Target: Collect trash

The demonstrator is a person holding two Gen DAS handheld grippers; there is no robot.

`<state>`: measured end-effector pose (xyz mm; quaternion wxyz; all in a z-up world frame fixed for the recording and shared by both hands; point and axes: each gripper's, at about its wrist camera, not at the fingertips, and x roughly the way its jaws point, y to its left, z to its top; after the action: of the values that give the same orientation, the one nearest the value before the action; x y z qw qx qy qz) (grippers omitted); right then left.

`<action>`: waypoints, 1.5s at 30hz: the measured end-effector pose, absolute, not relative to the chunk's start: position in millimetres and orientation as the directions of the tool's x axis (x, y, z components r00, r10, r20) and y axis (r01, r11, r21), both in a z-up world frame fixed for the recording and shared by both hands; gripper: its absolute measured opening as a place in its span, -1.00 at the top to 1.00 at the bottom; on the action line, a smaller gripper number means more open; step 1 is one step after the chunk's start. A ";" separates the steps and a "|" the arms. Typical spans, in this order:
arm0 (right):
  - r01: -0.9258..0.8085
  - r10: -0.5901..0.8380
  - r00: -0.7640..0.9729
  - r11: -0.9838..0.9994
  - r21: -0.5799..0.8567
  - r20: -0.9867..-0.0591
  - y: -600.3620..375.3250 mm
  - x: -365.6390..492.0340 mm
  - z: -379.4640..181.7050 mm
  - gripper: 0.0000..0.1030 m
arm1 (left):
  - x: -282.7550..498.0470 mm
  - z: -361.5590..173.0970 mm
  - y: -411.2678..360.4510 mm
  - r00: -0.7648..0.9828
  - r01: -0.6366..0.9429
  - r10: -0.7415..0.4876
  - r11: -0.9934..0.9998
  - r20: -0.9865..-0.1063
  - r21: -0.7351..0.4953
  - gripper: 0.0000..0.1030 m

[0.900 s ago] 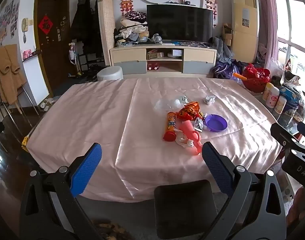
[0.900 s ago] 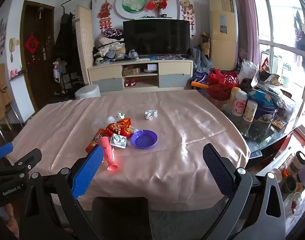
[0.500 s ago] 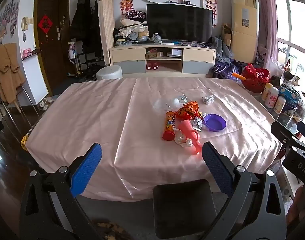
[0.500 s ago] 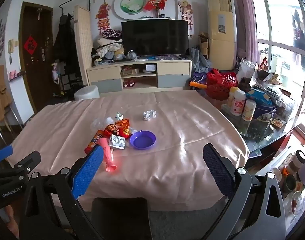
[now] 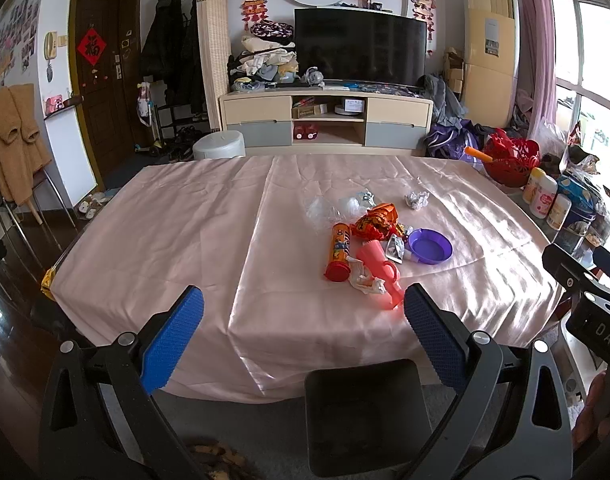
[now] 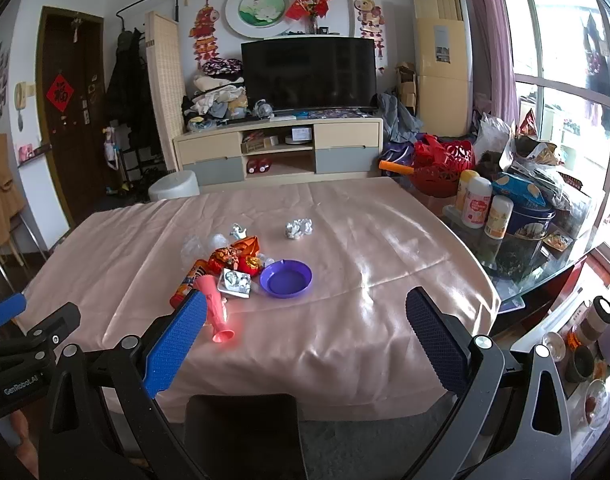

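Note:
A heap of trash lies on the pink tablecloth (image 5: 185, 232): an orange tube (image 5: 339, 254), a pink plastic cup on its side (image 5: 379, 268), a red snack wrapper (image 5: 377, 222), a crumpled white tissue (image 5: 367, 280), clear plastic (image 5: 325, 208) and a foil ball (image 5: 417, 200). A purple dish (image 5: 430, 246) sits to their right. In the right wrist view the same dish (image 6: 285, 279), cup (image 6: 215, 308) and foil ball (image 6: 299, 228) show. My left gripper (image 5: 301, 336) and right gripper (image 6: 303, 338) are open and empty, held off the table's near edge.
A black chair back (image 5: 365, 412) stands under the near table edge. Bottles and a tin (image 6: 485, 212) crowd a glass side table on the right, beside a red basket (image 6: 445, 168). A TV cabinet (image 5: 325, 124) and a white stool (image 5: 219, 146) stand beyond the table.
Both grippers have drawn back slightly from the table and risen a little. Nothing on the table has moved.

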<state>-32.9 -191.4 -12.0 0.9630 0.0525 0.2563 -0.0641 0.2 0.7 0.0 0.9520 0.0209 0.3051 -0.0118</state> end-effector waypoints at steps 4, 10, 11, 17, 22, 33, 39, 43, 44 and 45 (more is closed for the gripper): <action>0.150 -0.095 0.859 0.986 0.070 -0.503 -191.2 -33.5 -14.5 -0.94 | 0.2 0.0 0.5 0.813 0.035 -0.010 0.999 -0.582 0.032 -0.84; 0.150 -0.094 0.859 0.986 0.072 -0.504 -191.7 -33.5 -18.3 -0.94 | 0.1 0.0 0.6 0.813 0.036 -0.012 0.999 -0.582 0.030 -0.84; 0.150 -0.093 0.858 0.986 0.073 -0.505 -192.0 -33.2 -17.5 -0.94 | 0.1 0.0 0.5 0.813 0.036 -0.011 0.999 -0.582 0.030 -0.85; 0.153 -0.092 0.856 0.985 0.081 -0.508 -189.7 -31.5 -20.7 -0.94 | 0.2 0.0 0.8 0.812 0.035 -0.012 0.999 -0.583 0.029 -0.84; 0.153 -0.090 0.856 0.985 0.083 -0.510 -189.5 -31.5 -21.9 -0.94 | 0.1 0.0 0.6 0.812 0.036 -0.012 0.999 -0.583 0.029 -0.84; 0.153 -0.085 0.853 0.984 0.090 -0.514 -189.4 -30.9 -22.7 -0.94 | 0.4 0.0 0.9 0.811 0.035 -0.013 0.999 -0.584 0.027 -0.84; 0.151 -0.083 0.852 0.984 0.091 -0.516 -188.9 -30.6 -23.4 -0.94 | 0.8 -0.2 1.1 0.811 0.036 -0.013 0.999 -0.585 0.027 -0.84; 0.152 -0.083 0.853 0.984 0.092 -0.516 -189.0 -30.5 -23.5 -0.94 | 1.0 -0.3 1.3 0.811 0.035 -0.013 0.999 -0.585 0.026 -0.84; 0.152 -0.084 0.853 0.984 0.092 -0.516 -188.5 -30.7 -24.1 -0.94 | 1.1 -0.3 1.3 0.811 0.035 -0.013 0.999 -0.585 0.026 -0.84; 0.153 -0.084 0.852 0.984 0.093 -0.516 -188.3 -30.7 -24.5 -0.94 | 1.1 -0.3 1.3 0.811 0.036 -0.014 0.999 -0.585 0.026 -0.84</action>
<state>-30.7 -188.3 -24.5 0.9602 0.0654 0.2646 -0.0615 1.1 1.3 -0.3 0.9514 0.0181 0.3072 -0.0129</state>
